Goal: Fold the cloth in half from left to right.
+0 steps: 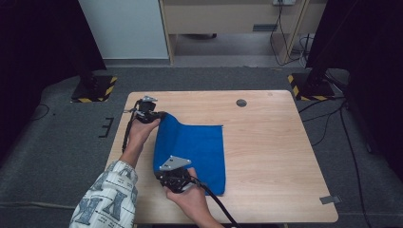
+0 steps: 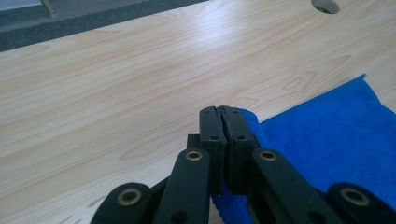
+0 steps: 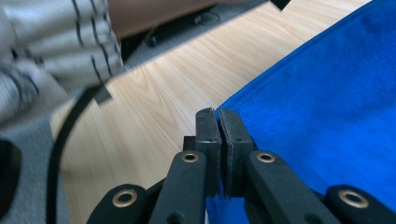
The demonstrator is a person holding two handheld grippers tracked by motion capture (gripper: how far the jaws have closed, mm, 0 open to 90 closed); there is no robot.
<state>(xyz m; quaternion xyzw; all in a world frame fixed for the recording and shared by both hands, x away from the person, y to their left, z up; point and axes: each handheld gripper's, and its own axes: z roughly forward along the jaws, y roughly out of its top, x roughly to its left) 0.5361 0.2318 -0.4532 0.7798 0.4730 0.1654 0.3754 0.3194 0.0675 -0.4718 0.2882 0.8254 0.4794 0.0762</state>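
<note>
Here both tools, left tool (image 1: 159,115) and right tool (image 1: 161,175), pinch the blue cloth's (image 1: 199,147) left edge; bare table (image 1: 275,156) rightward.

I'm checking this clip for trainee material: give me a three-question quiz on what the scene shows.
1. True or false: the left tool is shut on the blue cloth.
2. What does the right tool grip: A) a cable, B) the blue cloth, C) nothing?
3. Which side of the cloth is lifted off the wooden table?

Key: 1 true. 2 B. 3 the person's left side; the rest lies flat.
</note>
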